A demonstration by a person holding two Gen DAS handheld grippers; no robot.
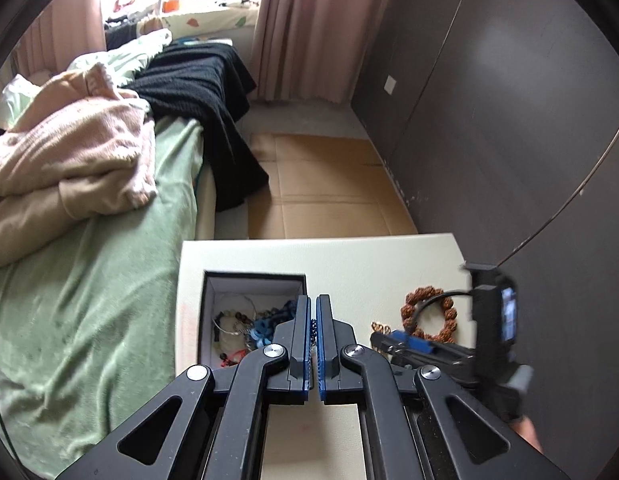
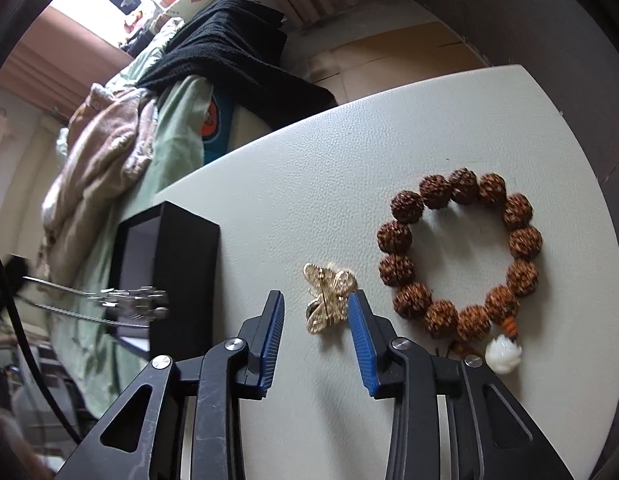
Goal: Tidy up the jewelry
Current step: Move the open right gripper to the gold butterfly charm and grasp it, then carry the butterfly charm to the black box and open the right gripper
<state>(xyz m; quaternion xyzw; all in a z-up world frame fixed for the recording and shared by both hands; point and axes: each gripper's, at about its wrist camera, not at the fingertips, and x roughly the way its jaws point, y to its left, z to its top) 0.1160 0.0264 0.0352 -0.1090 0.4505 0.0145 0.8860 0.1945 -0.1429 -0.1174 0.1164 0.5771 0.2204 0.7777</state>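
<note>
Right gripper [image 2: 316,312]: jaws spread, straddling the gold butterfly brooch [image 2: 328,303] on the white table [image 2: 309,168]. The right blue pad is sitting just beside, maybe touching, the brooch's right wing; the left pad is standing clear. Nothing is being pinched yet.

Risk, as a judgement: the brooch is lying flat and thin with its pin side up. If the pads are closing above its edge, it is likely skidding across the smooth tabletop or flipping out instead of being caught. The off-centre straddle is making a one-sided push toward the left more probable.

Just right of the brooch, the brown bead bracelet [image 2: 459,256] with its white charm [image 2: 503,354] is lying close to the right finger; a sideways drift could be dragging it along or snagging its cord.

Left gripper [image 1: 313,336]: pads pressed together, pinching a short length of dark blue beads or chain [image 1: 313,330] over the near right edge of the black jewelry box [image 1: 253,280], which is sitting at the table's left and already holding mixed bracelets [image 1: 237,324]. What the strand belongs to I cannot tell. If it is tangled with the pieces inside, lifting may be hauling others out; if released here, it may be landing on the rim or outside.
</note>
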